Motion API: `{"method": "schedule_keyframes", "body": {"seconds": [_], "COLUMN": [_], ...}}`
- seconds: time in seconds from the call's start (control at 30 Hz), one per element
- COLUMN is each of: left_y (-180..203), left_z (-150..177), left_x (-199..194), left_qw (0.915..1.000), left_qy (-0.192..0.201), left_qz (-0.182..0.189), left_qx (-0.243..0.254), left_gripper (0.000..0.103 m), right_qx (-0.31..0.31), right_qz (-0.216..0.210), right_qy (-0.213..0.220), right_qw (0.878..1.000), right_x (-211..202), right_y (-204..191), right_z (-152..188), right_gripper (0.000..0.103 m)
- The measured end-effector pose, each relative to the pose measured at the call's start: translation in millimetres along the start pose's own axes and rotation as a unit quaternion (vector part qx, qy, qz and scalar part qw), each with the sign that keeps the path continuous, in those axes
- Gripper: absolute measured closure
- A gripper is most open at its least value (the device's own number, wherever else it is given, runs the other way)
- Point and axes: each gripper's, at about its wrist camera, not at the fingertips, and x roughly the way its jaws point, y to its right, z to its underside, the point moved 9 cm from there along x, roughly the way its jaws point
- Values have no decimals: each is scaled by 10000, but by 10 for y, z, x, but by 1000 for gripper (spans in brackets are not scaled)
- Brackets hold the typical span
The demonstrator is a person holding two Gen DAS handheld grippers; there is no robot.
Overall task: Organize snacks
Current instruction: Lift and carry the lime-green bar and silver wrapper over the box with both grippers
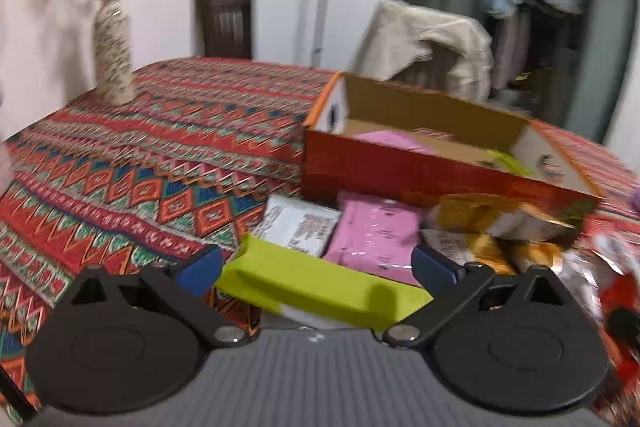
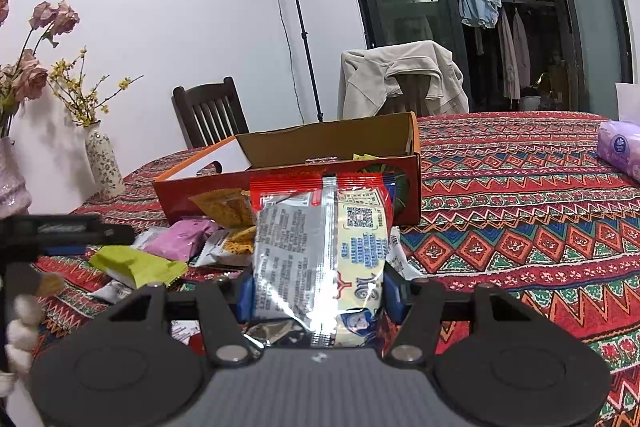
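A red cardboard box [image 1: 420,171] with open top stands on the patterned tablecloth; it also shows in the right wrist view [image 2: 280,183]. A pink packet [image 1: 394,143] and a green one lie inside. In front of it lies a pile of snacks: a lime-green packet [image 1: 320,283], a pink packet [image 1: 376,235], a white packet [image 1: 300,227] and orange packets [image 1: 480,223]. My left gripper [image 1: 318,265] is open, its jaws either side of the lime-green packet. My right gripper [image 2: 320,293] is shut on a silver-and-red snack bag [image 2: 320,251], held upright before the box.
A speckled vase [image 1: 114,59] with yellow flowers stands at the table's far left. A purple tissue pack [image 2: 620,151] lies at the right. Dark chairs [image 2: 210,113], one draped with a beige jacket [image 2: 400,79], stand behind the table, beside a lamp stand.
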Motion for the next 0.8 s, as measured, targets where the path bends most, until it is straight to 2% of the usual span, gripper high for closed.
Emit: {"method": "schedule_keyframes", "body": {"seconds": [0.07, 0.1, 0.27, 0.37, 0.43, 0.5, 0.6, 0.73, 0.8], "left_y": [4, 1, -133, -267, -353, -434, -541, -525, -487], "left_z": [64, 95, 166, 141, 111, 93, 71, 75, 103], "left_x": [84, 89, -27, -82, -96, -113, -115, -62, -20], "left_qw": [9994, 9992, 9987, 9980, 9974, 9971, 9986, 9994, 9992], "left_qy": [-181, -194, -181, -184, -232, -249, -278, -263, -291], "left_qz": [-274, -300, -99, 8, 134, 132, 111, -70, -198], "left_qx": [96, 167, 474, 609, 667, 707, 444, 193, 169], "left_gripper": [0, 0, 4, 28, 53, 62, 63, 49, 49], "right_qx": [-1, 7, 65, 67, 58, 43, 32, 29, 10], "right_qz": [-16, -11, 16, -20, -43, -60, -57, -44, -40], "right_qy": [-1, -2, -26, -37, -47, -54, -47, -43, -41], "right_qw": [10000, 10000, 10000, 10000, 10000, 10000, 10000, 10000, 10000], "right_x": [-4, -8, 7, 21, 30, 35, 34, 29, 20], "right_y": [2, 10, 78, 62, 42, 26, 22, 18, 10], "right_z": [4, 7, 17, 26, 33, 30, 28, 25, 28], "right_gripper": [45, 45, 44, 44, 45, 44, 44, 44, 44]}}
